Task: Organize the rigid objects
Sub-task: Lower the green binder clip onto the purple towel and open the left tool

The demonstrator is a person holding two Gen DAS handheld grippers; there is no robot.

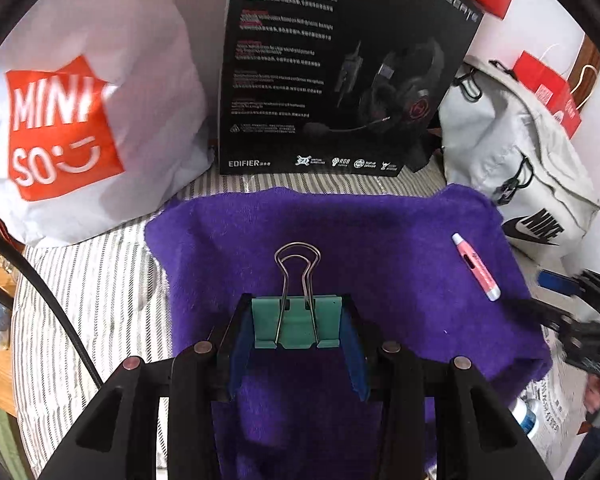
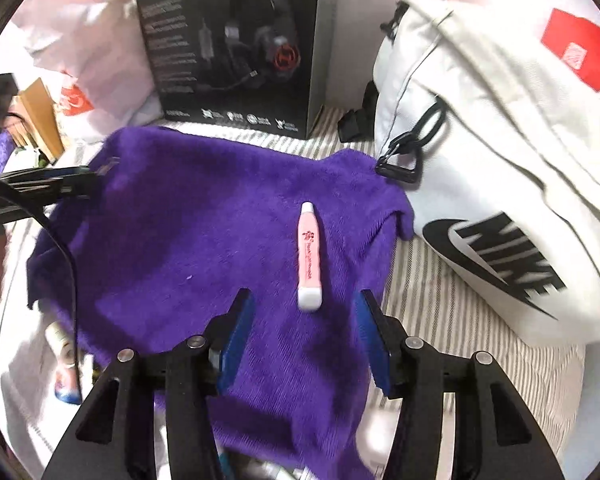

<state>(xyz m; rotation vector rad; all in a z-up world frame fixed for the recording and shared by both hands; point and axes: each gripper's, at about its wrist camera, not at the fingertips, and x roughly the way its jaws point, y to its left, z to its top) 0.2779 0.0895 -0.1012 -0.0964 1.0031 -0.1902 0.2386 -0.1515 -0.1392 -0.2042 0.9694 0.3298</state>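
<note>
My left gripper (image 1: pixel 297 312) is shut on a green binder clip (image 1: pixel 296 322) with wire handles pointing away, held over a purple towel (image 1: pixel 380 248). A pink and white tube (image 1: pixel 476 267) lies on the towel's right part. In the right wrist view my right gripper (image 2: pixel 304 308) is open and empty, its blue pads on either side of the near white end of the pink tube (image 2: pixel 309 258), a little short of it. The purple towel (image 2: pixel 188 240) lies on a striped sheet (image 2: pixel 432 300). The left gripper (image 2: pixel 60 184) shows at the left edge.
A black Edifier headset box (image 1: pixel 332 68) stands behind the towel. A white Miniso bag (image 1: pixel 72 120) is at the left, a white Nike bag (image 2: pixel 492 160) at the right, red paper bags (image 1: pixel 548 92) behind. Small bottles (image 2: pixel 66 364) lie near the towel's front edge.
</note>
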